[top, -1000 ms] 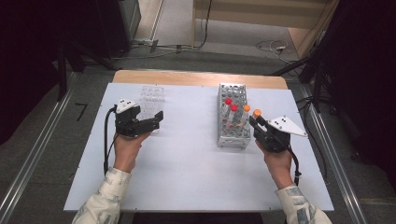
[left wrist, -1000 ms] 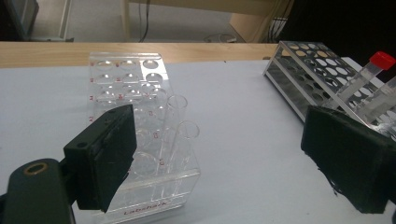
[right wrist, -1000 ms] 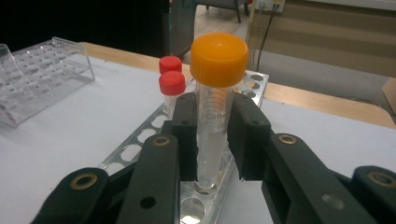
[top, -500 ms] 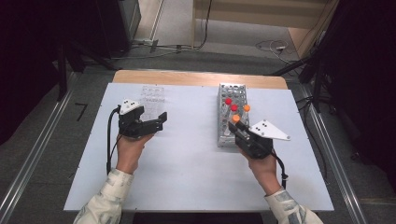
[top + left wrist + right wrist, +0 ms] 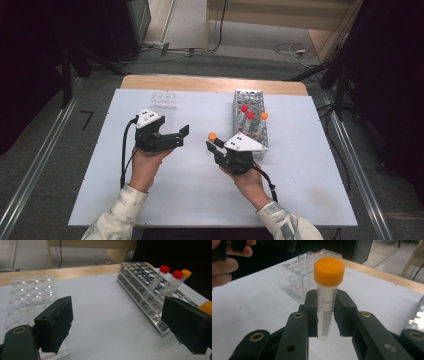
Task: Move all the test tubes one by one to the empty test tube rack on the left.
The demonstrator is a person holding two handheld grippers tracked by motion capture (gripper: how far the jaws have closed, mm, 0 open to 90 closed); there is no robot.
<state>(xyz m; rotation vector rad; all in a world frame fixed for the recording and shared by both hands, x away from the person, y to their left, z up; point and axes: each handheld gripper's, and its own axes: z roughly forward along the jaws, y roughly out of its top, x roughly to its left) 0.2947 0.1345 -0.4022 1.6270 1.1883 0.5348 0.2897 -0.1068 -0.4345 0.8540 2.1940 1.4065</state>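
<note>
Two grippers are being held over a white table (image 5: 165,200), one in each of the person's hands.

Item 1, right gripper (image 5: 325,315): its jaws are being kept clenched on an orange-capped tube (image 5: 327,290), which is being held upright above the table surface, the pads pressing on its clear graduated body below the cap. In the high view this tube (image 5: 212,136) is being carried near the table's middle, just left of the metal rack (image 5: 252,100) and between the two grippers.

Item 2, left gripper (image 5: 172,139): its jaws are being held wide apart with nothing between them, beside the clear plastic rack (image 5: 164,100).

Item 3, metal rack: three capped tubes are being kept in it, leaning, two red-capped (image 5: 164,268) (image 5: 177,274) and one orange-capped (image 5: 186,273).

Item 4, clear plastic rack (image 5: 299,277): it is being seen at the far left of the table, beyond the held tube in the right gripper view.
</note>
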